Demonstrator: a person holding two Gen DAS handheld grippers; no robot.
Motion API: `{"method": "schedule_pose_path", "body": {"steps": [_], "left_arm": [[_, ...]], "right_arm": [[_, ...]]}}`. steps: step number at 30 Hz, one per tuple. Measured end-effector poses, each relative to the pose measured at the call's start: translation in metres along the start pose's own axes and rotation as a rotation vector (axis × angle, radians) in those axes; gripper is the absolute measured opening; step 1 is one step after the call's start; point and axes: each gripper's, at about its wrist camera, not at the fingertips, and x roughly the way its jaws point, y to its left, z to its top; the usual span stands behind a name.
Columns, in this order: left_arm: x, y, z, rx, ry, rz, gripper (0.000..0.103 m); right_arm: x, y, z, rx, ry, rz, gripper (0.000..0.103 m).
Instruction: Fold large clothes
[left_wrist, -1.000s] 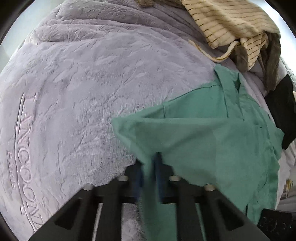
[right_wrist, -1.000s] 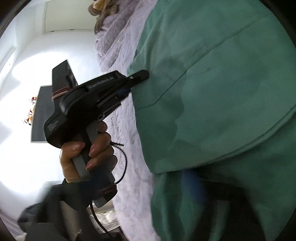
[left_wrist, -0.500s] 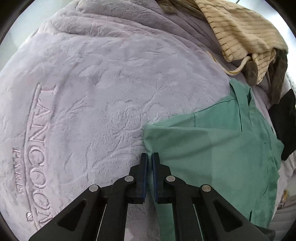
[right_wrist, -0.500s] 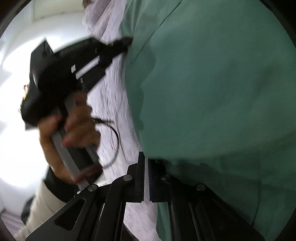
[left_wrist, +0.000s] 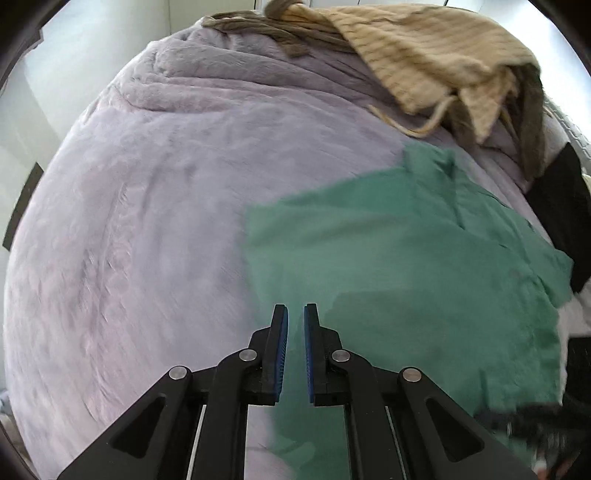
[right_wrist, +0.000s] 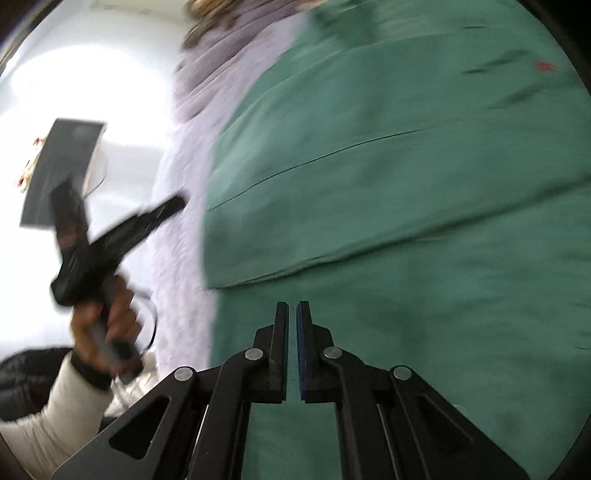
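Released the sleeve fold since a second ago; both tools lifted clear, jaws together on nothing. Green shirt (left_wrist: 406, 266) flat on lilac blanket (left_wrist: 147, 221), collar-to-hem axis running up-right, just ahead-right of left gripper (left_wrist: 294, 317). Right gripper (right_wrist: 291, 314) directly over cloth, nearer.

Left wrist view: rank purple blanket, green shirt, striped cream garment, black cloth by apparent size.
1. purple blanket, fills most of the frame
2. green shirt
3. striped cream garment
4. black cloth, cut off at the frame edge, so its full size is unclear
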Motion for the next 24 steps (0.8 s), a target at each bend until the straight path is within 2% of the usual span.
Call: {"method": "schedule_pose_path", "body": {"steps": [2, 4, 5, 6, 11, 12, 13, 14, 16, 19, 22, 24], "left_arm": [[-0.001, -0.018, -0.014, -0.007, 0.024, -0.023, 0.009], [0.001, -0.038, -0.025, 0.003, 0.059, -0.035, 0.009], [0.003, -0.049, -0.032, 0.008, 0.08, -0.034, 0.009], [0.003, -0.057, -0.038, 0.015, 0.091, -0.031, 0.009], [0.007, -0.101, -0.07, 0.029, 0.147, -0.014, 0.011], [0.009, -0.109, -0.077, 0.021, 0.163, -0.012, 0.019], [0.01, -0.115, -0.082, 0.016, 0.173, -0.007, 0.059], [0.009, -0.12, -0.087, 0.008, 0.173, 0.003, 0.086], [0.004, -0.134, -0.095, 0.019, 0.138, 0.023, 0.086], [0.005, -0.159, -0.108, 0.077, 0.162, 0.052, 0.087], [0.009, -0.178, -0.116, 0.09, 0.192, 0.031, 0.087], [0.011, -0.191, -0.12, 0.105, 0.194, 0.042, 0.093]], "right_arm": [[-0.021, -0.026, 0.0, 0.036, -0.019, -0.03, 0.009], [-0.034, -0.04, -0.006, 0.073, -0.035, -0.061, 0.032], [-0.039, -0.048, -0.009, 0.083, -0.042, -0.072, 0.054], [-0.052, -0.054, -0.013, 0.093, -0.054, -0.082, 0.071], [-0.079, -0.073, -0.022, 0.131, -0.075, -0.087, 0.071], [-0.083, -0.075, -0.023, 0.135, -0.08, -0.094, 0.071], [-0.088, -0.08, -0.024, 0.136, -0.084, -0.102, 0.071], [-0.093, -0.085, -0.025, 0.137, -0.089, -0.111, 0.071], [-0.106, -0.098, -0.027, 0.144, -0.092, -0.114, 0.072], [-0.126, -0.114, -0.031, 0.151, -0.096, -0.125, 0.072], [-0.142, -0.126, -0.034, 0.151, -0.103, -0.136, 0.072], [-0.154, -0.134, -0.034, 0.157, -0.115, -0.133, 0.075]]}}
